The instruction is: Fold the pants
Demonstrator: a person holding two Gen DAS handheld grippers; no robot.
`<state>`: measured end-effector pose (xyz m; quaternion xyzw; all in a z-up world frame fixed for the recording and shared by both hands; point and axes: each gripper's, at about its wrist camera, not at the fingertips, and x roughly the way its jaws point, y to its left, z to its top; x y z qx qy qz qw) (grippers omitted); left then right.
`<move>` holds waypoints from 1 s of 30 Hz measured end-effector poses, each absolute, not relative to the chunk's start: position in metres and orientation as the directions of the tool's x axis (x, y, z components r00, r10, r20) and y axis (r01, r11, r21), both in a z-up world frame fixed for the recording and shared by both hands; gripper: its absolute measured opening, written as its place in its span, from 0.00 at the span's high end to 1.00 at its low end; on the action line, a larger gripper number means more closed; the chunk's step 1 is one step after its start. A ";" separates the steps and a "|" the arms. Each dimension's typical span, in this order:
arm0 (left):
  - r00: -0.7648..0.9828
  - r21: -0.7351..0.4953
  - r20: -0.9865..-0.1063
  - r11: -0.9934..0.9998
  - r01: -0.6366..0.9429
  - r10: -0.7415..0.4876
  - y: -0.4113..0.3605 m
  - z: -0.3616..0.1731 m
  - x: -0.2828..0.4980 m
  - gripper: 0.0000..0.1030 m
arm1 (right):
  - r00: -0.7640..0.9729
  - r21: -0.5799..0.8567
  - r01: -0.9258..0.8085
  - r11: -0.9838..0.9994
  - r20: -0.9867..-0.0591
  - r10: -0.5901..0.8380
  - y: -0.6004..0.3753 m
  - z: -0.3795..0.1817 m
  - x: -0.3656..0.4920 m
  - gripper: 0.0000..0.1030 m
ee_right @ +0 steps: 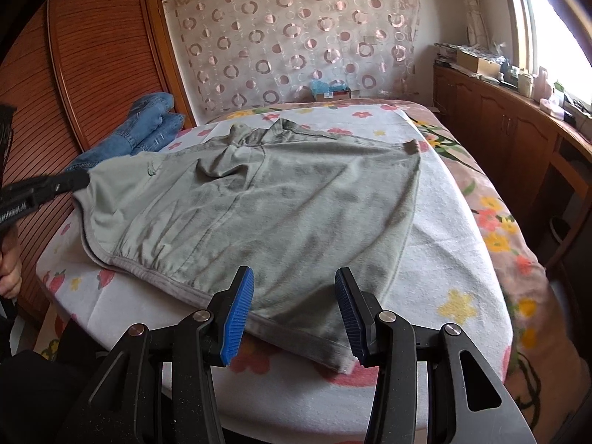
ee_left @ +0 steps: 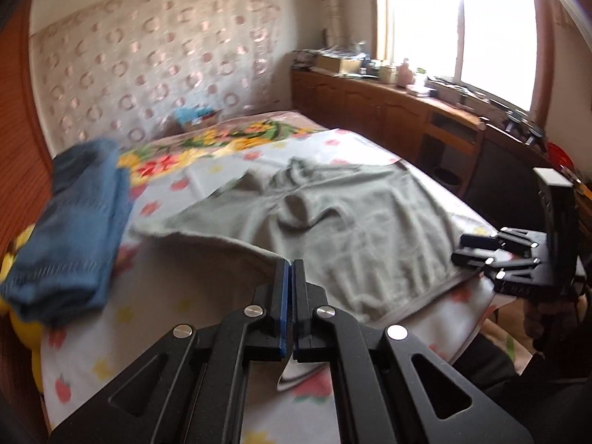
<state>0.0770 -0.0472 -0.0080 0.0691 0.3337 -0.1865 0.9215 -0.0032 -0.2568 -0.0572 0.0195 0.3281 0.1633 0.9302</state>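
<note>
Daylight from a window falls across a bed spread with a white flower-print sheet, a circle-patterned curtain hanging on the wall behind it and wooden cabinets along the window side. Grey-green pants lie spread over the sheet, waistband at the far end, rumpled around the crotch. Ahead of the right gripper, whose blue-padded jaws stand wide apart, the nearest hem of the pants lies flat on the sheet, just beyond and below the fingertips — not touching either pad as far as can be seen. Off to that gripper's left, the left gripper is closed on a lifted edge of the pants, the fabric pinched between its pads and raised off the sheet. Its black side carries pale lettering, only partly legible — something like "enRobot.AI". Folded blue jeans sit at the left gripper's left, beside the pants.
</note>
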 end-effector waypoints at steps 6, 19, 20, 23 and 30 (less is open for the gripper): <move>0.691 0.026 -0.631 0.880 0.474 -0.354 -0.088 0.013 0.090 0.98 | 0.745 0.156 -0.274 0.949 -0.590 0.312 -0.270 -0.054 -0.007 0.54; 0.643 0.022 -0.627 0.815 0.579 -0.440 -0.149 0.032 0.096 0.98 | 0.762 0.158 -0.254 0.954 -0.574 0.298 -0.277 -0.053 -0.013 0.54; 0.640 0.022 -0.626 0.810 0.585 -0.445 -0.154 0.034 0.097 0.98 | 0.765 0.157 -0.252 0.955 -0.573 0.296 -0.278 -0.052 -0.013 0.54; 0.639 0.028 -0.627 0.807 0.590 -0.445 -0.162 0.036 0.098 0.98 | 0.769 0.158 -0.246 0.956 -0.569 0.291 -0.281 -0.050 -0.013 0.54; 0.655 0.049 -0.646 0.836 0.547 -0.391 -0.157 0.026 0.104 0.77 | 0.772 0.154 -0.239 0.959 -0.569 0.284 -0.279 -0.052 -0.011 0.54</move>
